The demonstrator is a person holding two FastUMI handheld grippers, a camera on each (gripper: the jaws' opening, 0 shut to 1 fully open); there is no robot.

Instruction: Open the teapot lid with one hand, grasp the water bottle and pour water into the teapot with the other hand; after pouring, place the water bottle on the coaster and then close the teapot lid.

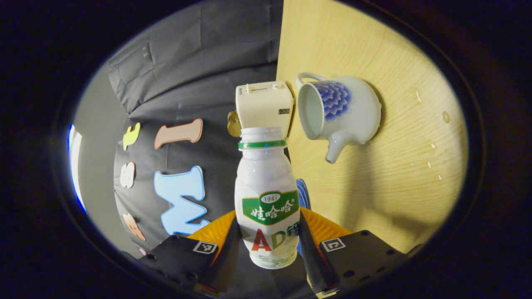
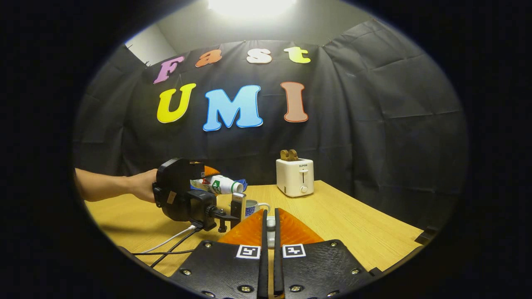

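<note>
My left gripper [image 1: 269, 218] is shut on a white water bottle [image 1: 268, 187] with a green label and no cap. The left gripper view is rolled sideways. The bottle's open mouth points past the rim of the white teapot [image 1: 338, 112] with a blue flower, whose top is uncovered. In the right gripper view a hand holds that gripper [image 2: 183, 195] with the bottle [image 2: 220, 185] lying level, its mouth just above the teapot [image 2: 251, 207]. My right gripper [image 2: 270, 214] is raised near the camera, shut on a small white piece, the teapot lid [image 2: 270, 226], mostly hidden by the fingers.
A cream toaster [image 2: 295, 176] with bread in it stands at the back of the wooden table [image 2: 353, 224], beside the teapot. A blue coaster [image 2: 242, 182] lies behind the bottle. Cables [image 2: 170, 243] trail over the table's near left. Water drops [image 1: 432, 146] dot the wood.
</note>
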